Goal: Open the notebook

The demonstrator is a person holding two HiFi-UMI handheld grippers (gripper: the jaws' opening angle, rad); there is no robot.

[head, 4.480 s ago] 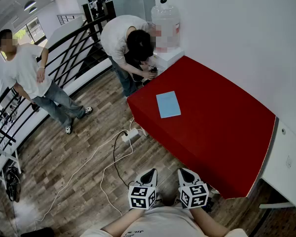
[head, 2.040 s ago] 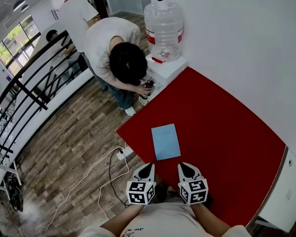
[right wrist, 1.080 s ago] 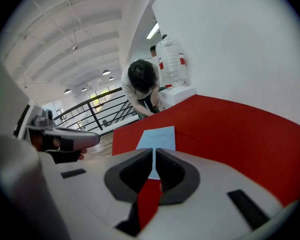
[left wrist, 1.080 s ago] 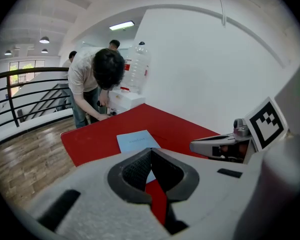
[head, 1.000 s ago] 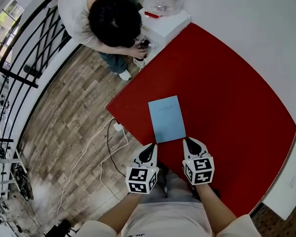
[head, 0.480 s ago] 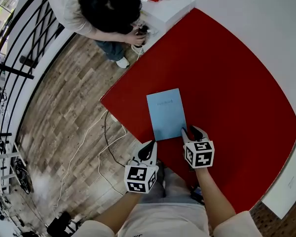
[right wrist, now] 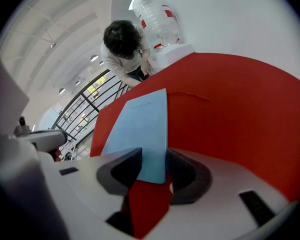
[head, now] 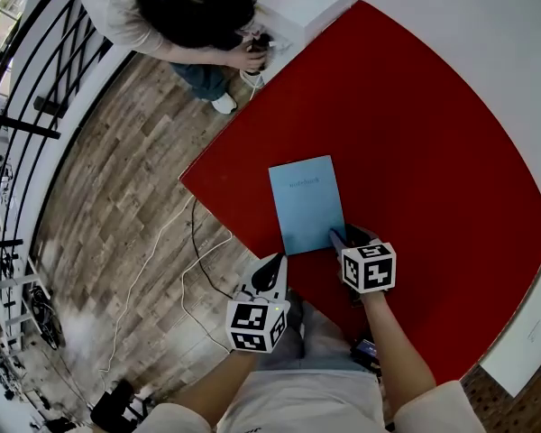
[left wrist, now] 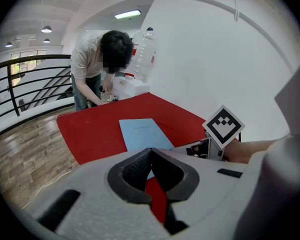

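— Where's the notebook [head: 307, 203]?

— Flat on the red table [head: 433, 133], closed, pale blue cover up, near the table's front edge. Its long sides run away from the wearer.

— And the right gripper [head: 347, 236]?

— At the notebook's near right corner. In the right gripper view the jaws are opening and stand wide apart, with that corner lying between them. The notebook's right edge runs just beside the right pad, and the left pad overlaps the cover from the front.

— Are the pads pressing on it?

— No. Bare red table shows below the corner, inside the gap. I can't tell whether either pad touches the cover.

— Left gripper [head: 271, 263]?

— Jaws pressed together, with nothing between them. The left gripper view shows the pads meeting at their tips, with the notebook's near edge and a strip of table beyond them. From the head view it sits by the table's front edge, just short of the notebook's near left corner and apart from it.

— So both grippers are at the near end?

— Yes, the left one off the left corner, the right one over the right corner. The far end of the notebook has nothing by it.

— Anything else around?

— A person [head: 185, 7] bends over at the table's far corner. A clear bottle [left wrist: 144, 46] stands behind them in the left gripper view. A white cable [head: 153, 273] trails across the wooden floor [head: 99, 242] to the table's left.
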